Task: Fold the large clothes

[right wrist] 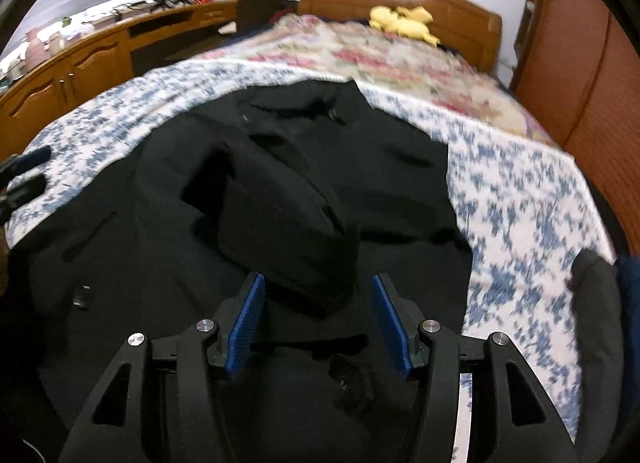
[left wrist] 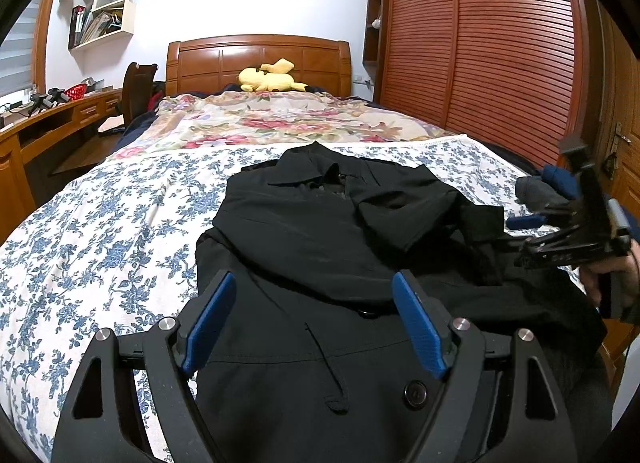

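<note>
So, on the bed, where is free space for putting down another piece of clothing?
Free: the blue-flowered sheet left of the black coat, and the pink-flowered blanket between coat collar and yellow plush toy. Crowded: the near right corner, with dark clothes.

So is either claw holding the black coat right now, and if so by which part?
No, nothing is held. The left claw and the right claw both stand open above the black coat, pads clear of the cloth.

My count: one black button-front coat (left wrist: 320,247) on one blue-and-white floral bedspread (left wrist: 100,231); one pink floral quilt (left wrist: 280,119); one yellow plush toy (left wrist: 268,79); my two blue-padded grippers, left gripper (left wrist: 312,323) and right gripper (right wrist: 318,323).
</note>
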{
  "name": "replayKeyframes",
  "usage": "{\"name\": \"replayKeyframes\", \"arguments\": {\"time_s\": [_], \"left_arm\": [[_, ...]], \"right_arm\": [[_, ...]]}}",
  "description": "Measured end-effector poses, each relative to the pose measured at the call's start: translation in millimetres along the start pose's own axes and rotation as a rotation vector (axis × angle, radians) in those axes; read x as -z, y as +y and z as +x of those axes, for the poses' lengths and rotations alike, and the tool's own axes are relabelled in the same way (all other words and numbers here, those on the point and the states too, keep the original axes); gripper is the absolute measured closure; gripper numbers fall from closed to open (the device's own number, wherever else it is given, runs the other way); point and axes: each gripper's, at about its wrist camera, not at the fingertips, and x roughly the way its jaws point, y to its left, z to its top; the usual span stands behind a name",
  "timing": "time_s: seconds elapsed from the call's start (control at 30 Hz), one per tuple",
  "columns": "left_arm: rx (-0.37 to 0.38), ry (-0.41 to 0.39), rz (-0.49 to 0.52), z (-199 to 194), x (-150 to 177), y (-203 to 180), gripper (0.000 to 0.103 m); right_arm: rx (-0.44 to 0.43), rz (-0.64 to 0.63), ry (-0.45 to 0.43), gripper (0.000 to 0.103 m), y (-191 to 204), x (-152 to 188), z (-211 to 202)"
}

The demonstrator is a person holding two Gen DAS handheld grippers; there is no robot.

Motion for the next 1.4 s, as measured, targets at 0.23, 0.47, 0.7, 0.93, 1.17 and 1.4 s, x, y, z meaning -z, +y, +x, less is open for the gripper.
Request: {"name": "replayKeyframes", "arguments": {"time_s": [0.23, 0.47, 0.7, 0.93, 1.17, 1.4], "left_arm": [[0.000, -0.001, -0.003, -0.3, -0.1, -0.4, 0.022], [0.003, -0.007, -0.007, -3.2, 0.5, 3.4, 0.022], [0.006, -0.022, -0.015, -11.4, -2.9, 8.8, 0.022], [0.001, -0.041, -0.022, -21.6, -4.2, 15.6, 0.022], [-0.010, -0.054, -0.031, -28.7, -5.1, 21.5, 0.022], [-0.035, -0.054, -0.032, -32.1, -4.0, 29.4, 0.022]], "right_arm": [[-0.068, 0.112, 0.096, 0.046, -10.4, -3.5, 39.0], [-0.100, 0.013, 0.095, 0.085, 10.7, -6.4, 35.5], [0.011, -0.042, -0.039, 0.098, 12.0, -22.5, -19.0], [0.190, -0.091, -0.188, 0.098, 1.7, -36.0, -89.7], [0.165, -0.175, -0.293, 0.098, 41.8, -52.1, -127.6], [0.025, -0.279, -0.322, 0.098, 108.6, -47.6, -125.5]]}}
